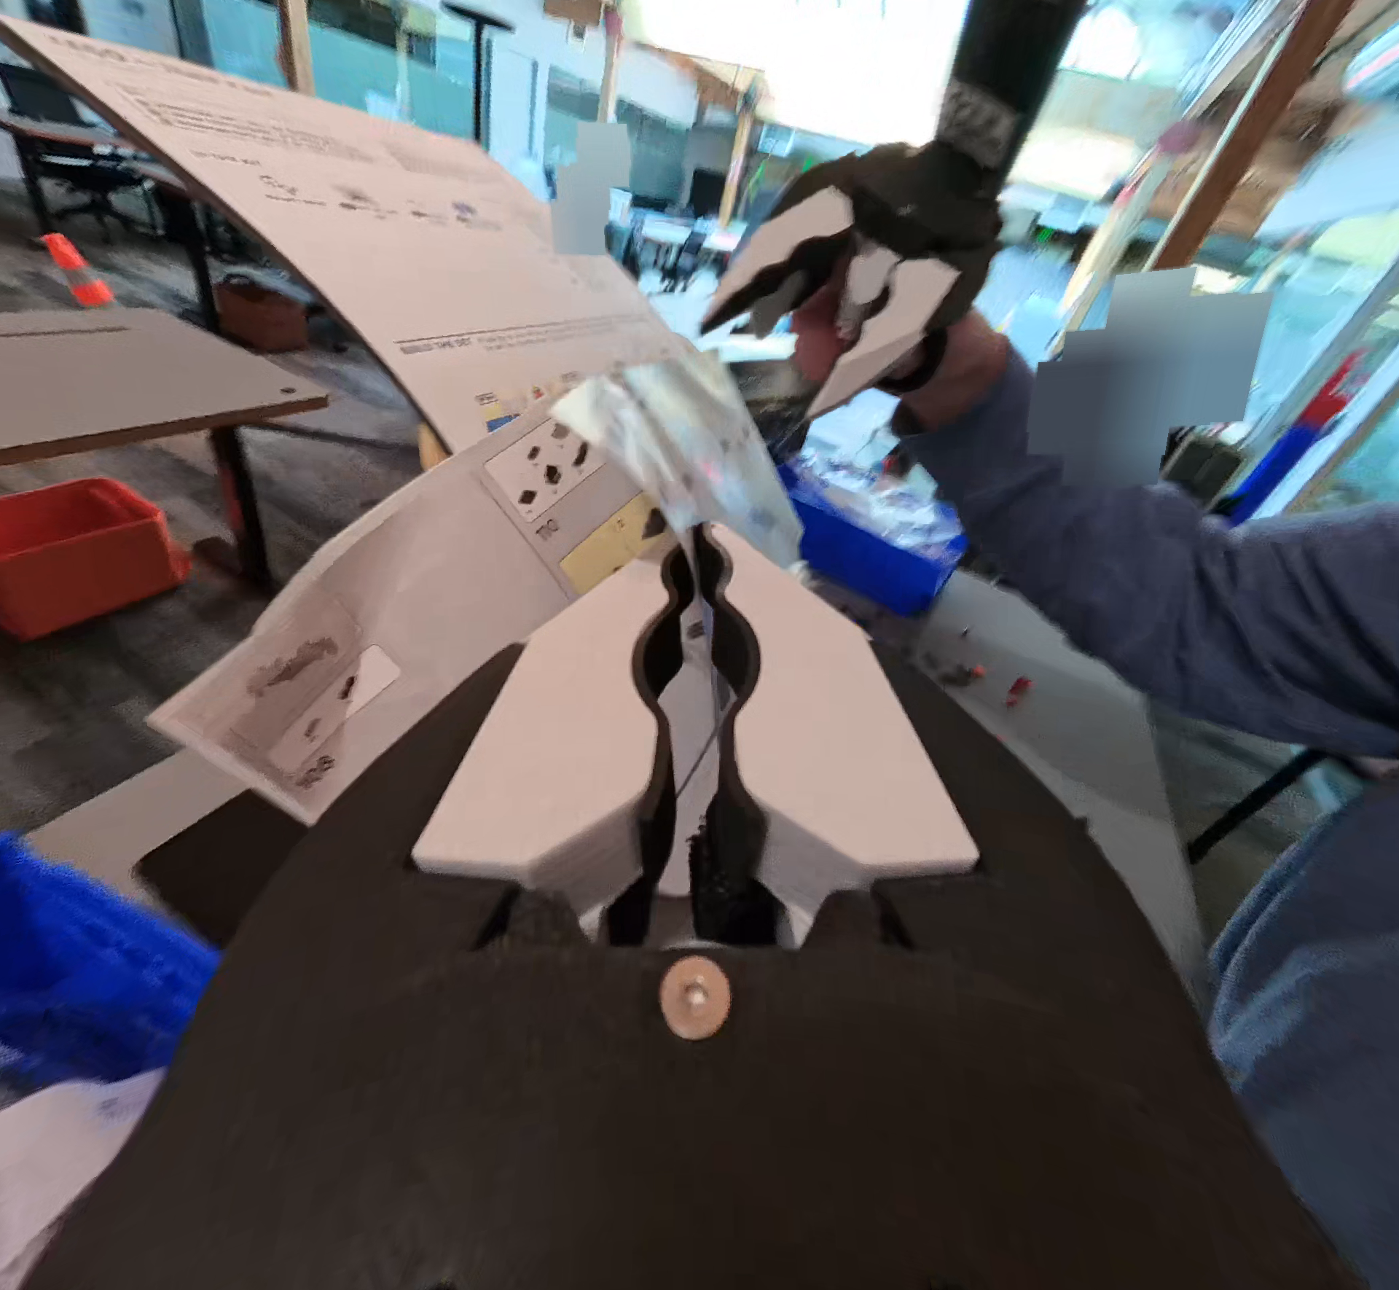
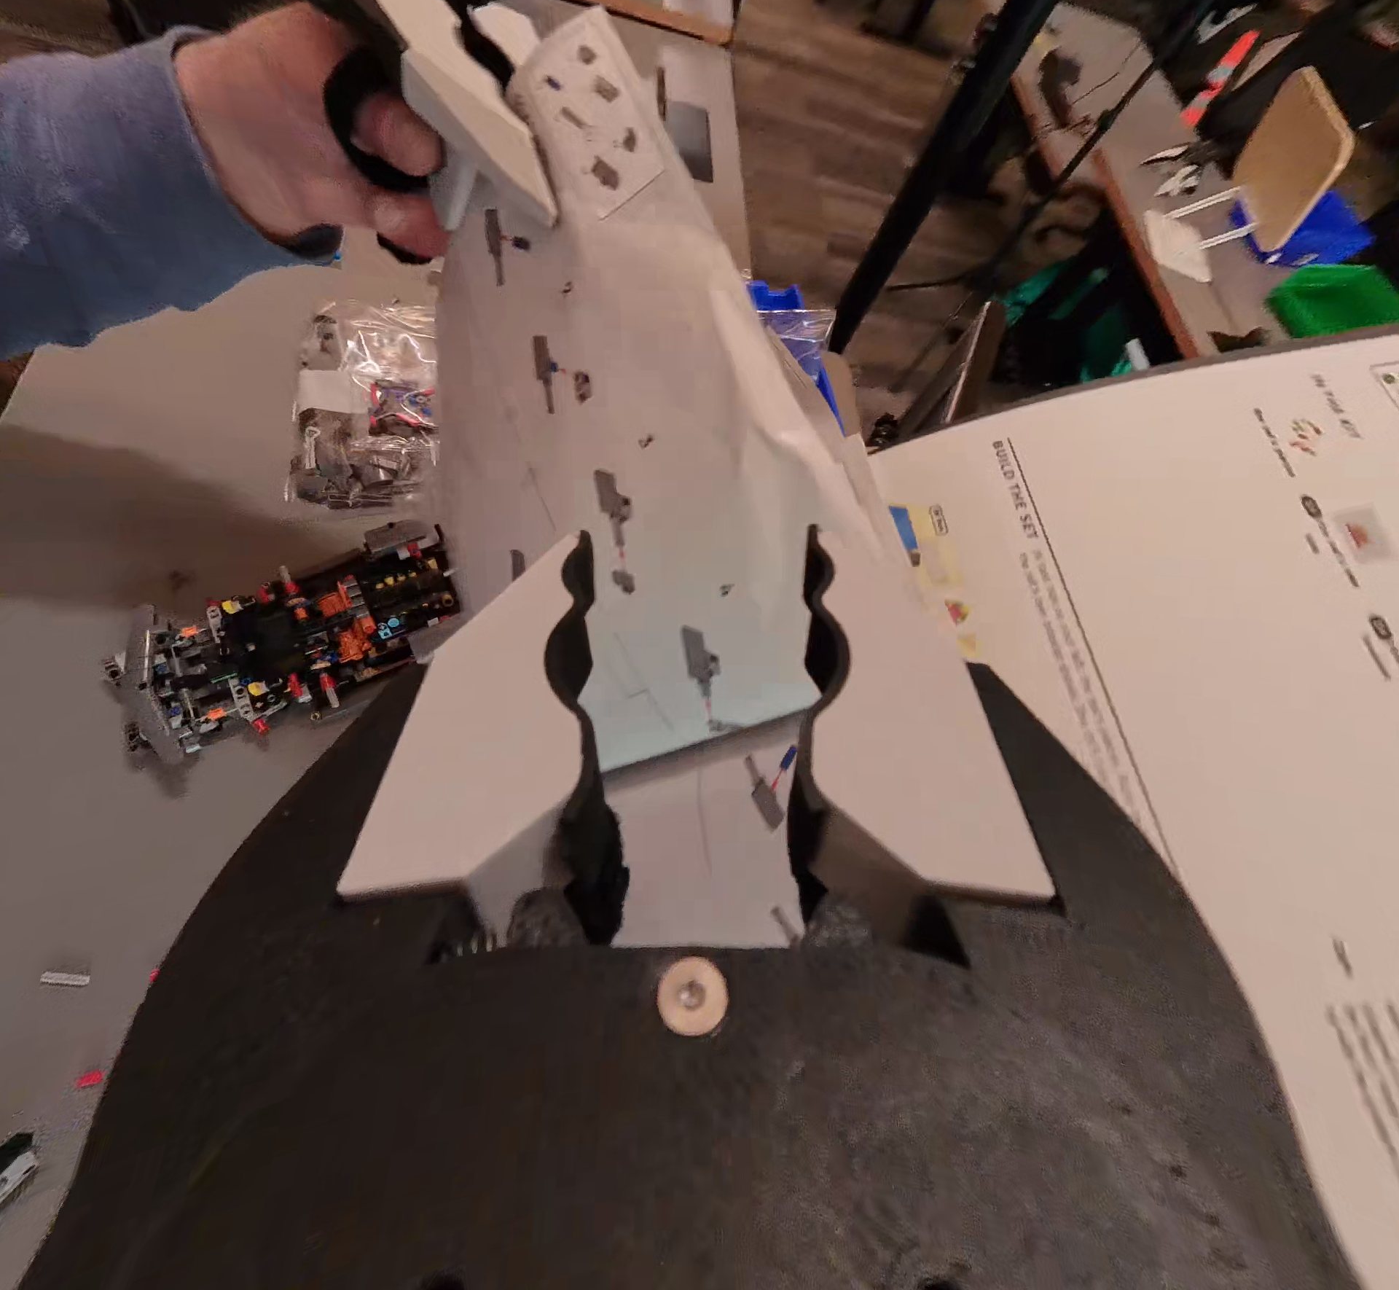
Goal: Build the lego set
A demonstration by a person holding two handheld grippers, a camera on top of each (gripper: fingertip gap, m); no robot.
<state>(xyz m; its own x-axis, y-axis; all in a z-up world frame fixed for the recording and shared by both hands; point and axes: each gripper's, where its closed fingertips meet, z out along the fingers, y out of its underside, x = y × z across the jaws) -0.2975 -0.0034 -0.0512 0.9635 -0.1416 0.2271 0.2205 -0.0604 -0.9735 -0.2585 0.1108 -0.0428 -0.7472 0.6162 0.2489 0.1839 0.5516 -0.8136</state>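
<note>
My left gripper (image 1: 700, 534) is shut on a lifted page of the white instruction booklet (image 1: 424, 610), seen edge-on between its fingers. It also shows in the right wrist view (image 2: 503, 69), at the upper left, pinching the top of the raised pages (image 2: 606, 315). My right gripper (image 2: 696, 542) is open, with the booklet page showing in the gap between its fingers. It also shows in the left wrist view (image 1: 757, 371), open, beyond the lifted page. The partly built black, grey and orange lego model (image 2: 288, 648) lies on the table to the left.
Clear bags of lego parts (image 2: 363, 405) lie behind the model. A large printed sheet (image 2: 1173, 572) curves up on the right. A blue bin (image 1: 870, 557) stands behind the booklet. Small loose parts (image 1: 984, 678) are scattered on the table. A red bin (image 1: 76, 549) sits on the floor. The tips of one gripper are about 12 centimetres away from the tips of the other.
</note>
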